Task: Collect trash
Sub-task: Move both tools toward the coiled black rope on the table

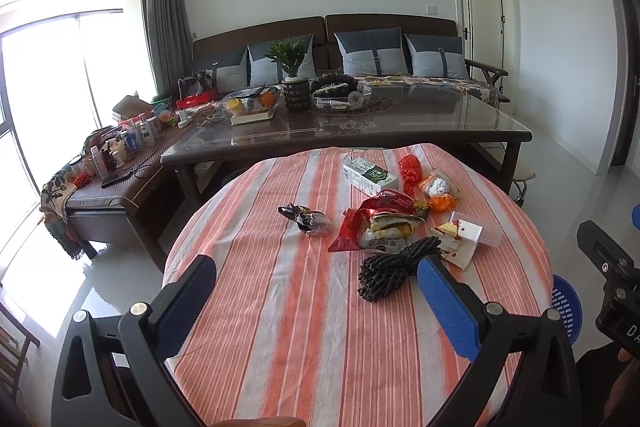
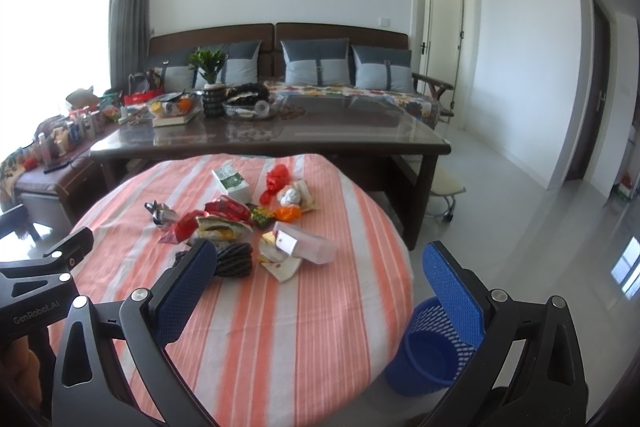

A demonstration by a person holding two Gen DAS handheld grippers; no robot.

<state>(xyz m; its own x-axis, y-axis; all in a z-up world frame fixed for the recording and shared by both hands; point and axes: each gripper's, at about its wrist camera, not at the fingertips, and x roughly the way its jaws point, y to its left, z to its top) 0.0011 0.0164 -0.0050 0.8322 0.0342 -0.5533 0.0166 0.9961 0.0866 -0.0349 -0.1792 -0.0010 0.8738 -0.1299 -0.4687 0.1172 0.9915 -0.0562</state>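
A round table with a striped cloth (image 1: 288,327) (image 2: 280,327) holds a heap of trash: red snack wrappers (image 1: 376,223) (image 2: 216,221), a milk carton (image 1: 370,177) (image 2: 232,183), a dark crumpled wrapper (image 1: 306,217) (image 2: 160,213), a clear plastic box (image 1: 476,233) (image 2: 306,247), an orange bag (image 1: 438,193) (image 2: 288,213), a red bag (image 1: 410,167) (image 2: 276,179) and a coil of black cord (image 1: 390,269) (image 2: 234,259). My left gripper (image 1: 316,279) is open, above the table's near side. My right gripper (image 2: 320,271) is open and empty. A blue bin (image 2: 430,347) (image 1: 566,307) stands on the floor, right of the table.
A dark glass-topped coffee table (image 1: 400,131) (image 2: 320,135) with bowls and a potted plant (image 1: 290,57) stands behind the round table. A sofa with cushions (image 2: 316,67) runs along the wall. A cluttered bench (image 1: 116,163) is at left. A stool (image 2: 444,187) stands at right.
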